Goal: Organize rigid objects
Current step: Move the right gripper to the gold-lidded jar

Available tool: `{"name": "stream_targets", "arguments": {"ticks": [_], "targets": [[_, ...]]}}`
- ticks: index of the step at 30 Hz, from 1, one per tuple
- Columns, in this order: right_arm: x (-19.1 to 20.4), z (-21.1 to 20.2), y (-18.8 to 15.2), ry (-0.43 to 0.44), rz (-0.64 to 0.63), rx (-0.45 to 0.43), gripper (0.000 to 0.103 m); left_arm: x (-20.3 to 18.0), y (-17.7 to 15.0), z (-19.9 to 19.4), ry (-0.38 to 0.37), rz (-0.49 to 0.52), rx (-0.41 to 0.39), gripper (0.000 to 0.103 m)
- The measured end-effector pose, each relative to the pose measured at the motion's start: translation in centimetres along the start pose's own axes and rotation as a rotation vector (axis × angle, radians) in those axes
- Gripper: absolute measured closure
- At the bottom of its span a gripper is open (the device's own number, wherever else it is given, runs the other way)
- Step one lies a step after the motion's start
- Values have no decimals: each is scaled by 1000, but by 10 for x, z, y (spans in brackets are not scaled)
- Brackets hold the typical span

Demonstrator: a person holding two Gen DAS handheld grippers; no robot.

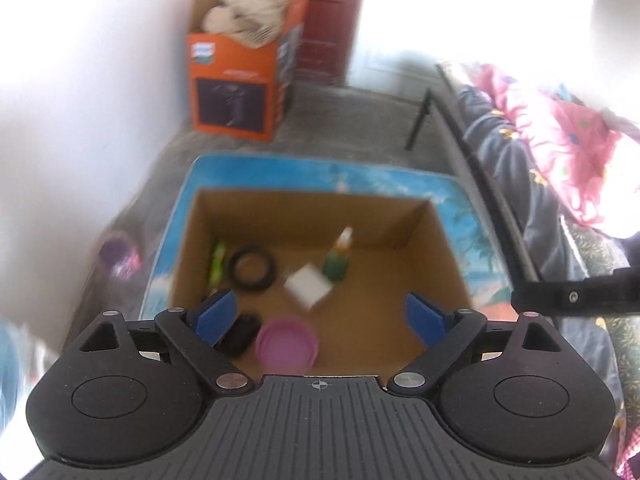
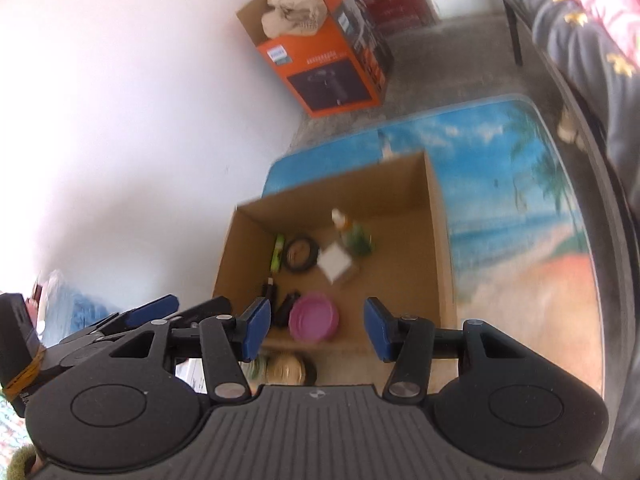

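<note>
An open cardboard box stands on a beach-print mat. Inside lie a pink bowl, a black ring, a white block, a green bottle, a yellow-green item and a dark brush-like thing. My left gripper hovers above the box's near side, jaws wide and nothing between them. My right gripper is open too, above the bowl, nothing held.
An orange carton stuffed with paper stands by the white wall. A bed frame with dark and pink bedding runs along the right. A purple object lies left of the mat. A round tan item sits just outside the box's near wall.
</note>
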State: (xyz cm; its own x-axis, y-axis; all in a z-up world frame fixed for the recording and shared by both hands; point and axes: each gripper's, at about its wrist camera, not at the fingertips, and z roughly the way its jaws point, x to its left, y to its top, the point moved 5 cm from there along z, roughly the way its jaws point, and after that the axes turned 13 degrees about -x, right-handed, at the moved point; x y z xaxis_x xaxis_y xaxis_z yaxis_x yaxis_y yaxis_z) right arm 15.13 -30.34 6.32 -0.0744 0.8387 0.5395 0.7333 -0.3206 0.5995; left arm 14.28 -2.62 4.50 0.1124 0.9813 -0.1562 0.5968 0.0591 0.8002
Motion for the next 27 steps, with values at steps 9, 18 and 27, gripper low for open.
{"name": "stream_targets", "arguments": {"ticks": [9,18,27], "targets": [[1,51,-80,42,67,188,49,11,-97,-14,92,25,90,11],[12,129,-120,98,93,243,53,13,-156,30,97,94,77,23],[20,169,-130,86,6,275,58,23,-160,65,99,89,57,30]]}}
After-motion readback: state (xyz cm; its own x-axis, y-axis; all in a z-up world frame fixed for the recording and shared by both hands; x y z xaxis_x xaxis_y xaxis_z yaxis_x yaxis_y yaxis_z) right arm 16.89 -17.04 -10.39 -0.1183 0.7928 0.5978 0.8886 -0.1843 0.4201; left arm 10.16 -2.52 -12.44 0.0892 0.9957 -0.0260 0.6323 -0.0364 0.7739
